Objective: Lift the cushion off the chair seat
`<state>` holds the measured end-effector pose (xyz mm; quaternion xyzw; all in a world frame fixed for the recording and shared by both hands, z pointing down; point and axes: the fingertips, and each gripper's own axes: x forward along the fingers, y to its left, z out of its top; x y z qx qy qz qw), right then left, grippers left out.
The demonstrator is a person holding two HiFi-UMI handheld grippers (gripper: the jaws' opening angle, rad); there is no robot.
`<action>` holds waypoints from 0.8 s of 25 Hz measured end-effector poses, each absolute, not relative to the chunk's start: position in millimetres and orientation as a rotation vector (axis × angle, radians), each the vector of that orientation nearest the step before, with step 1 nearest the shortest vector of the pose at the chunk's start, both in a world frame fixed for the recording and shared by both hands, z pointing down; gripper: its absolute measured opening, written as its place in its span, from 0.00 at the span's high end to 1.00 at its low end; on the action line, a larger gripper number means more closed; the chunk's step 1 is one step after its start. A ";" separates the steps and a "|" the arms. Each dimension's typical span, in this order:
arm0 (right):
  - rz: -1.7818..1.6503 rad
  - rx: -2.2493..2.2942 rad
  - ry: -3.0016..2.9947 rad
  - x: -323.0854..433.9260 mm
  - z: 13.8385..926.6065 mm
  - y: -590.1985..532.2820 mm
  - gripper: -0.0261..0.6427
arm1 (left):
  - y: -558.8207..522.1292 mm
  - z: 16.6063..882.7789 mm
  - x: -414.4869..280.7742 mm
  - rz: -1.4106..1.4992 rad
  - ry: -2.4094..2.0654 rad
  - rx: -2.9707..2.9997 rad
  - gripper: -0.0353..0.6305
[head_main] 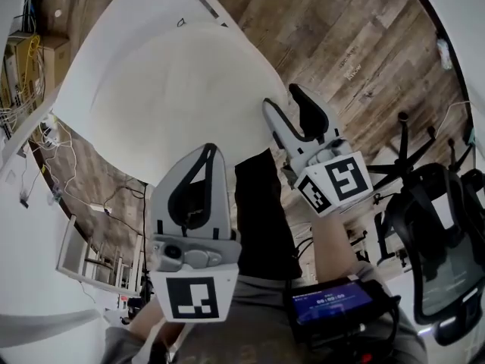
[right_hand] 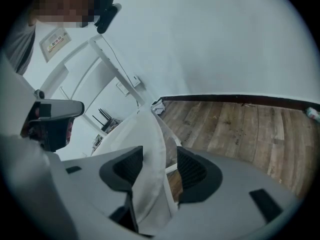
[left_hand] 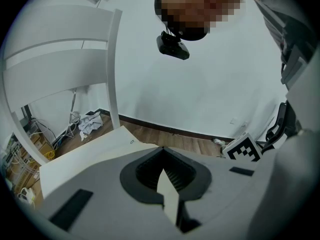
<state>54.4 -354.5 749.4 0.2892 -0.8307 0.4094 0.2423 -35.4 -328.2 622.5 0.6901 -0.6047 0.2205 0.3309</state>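
**Gripping a soft cushion [head_main: 182, 89] by its near edge**

The cushion spreads over the white chair seat [head_main: 95, 82]. It looks light and floppy, so it is best taken at two spots along the near edge. The left gripper [head_main: 211, 150] pinches that edge, while the right gripper [head_main: 292, 97] stands wide, fabric loose between its jaws. Whether the cushion rests on the seat is hard to tell

A wood-plank floor [head_main: 341, 44] is seen across the upper right of the head view. A black office chair [head_main: 413, 233] is stood on it at the lower right, and loose cables [head_main: 57, 139] are strewn at the left. In the left gripper view, a white chair [left_hand: 112, 74] and a crumpled cloth [left_hand: 90, 124] are seen on it at the left.
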 end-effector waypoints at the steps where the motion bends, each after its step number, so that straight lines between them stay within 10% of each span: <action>1: 1.144 0.783 -2.268 53.3 752.9 -354.0 0.63 | -327.9 624.2 -37.7 0.578 -1.583 1.797 0.94; 20: 1.097 0.691 -2.301 34.3 723.4 -349.4 0.89 | -328.4 594.0 -54.6 0.527 -1.647 1.782 0.94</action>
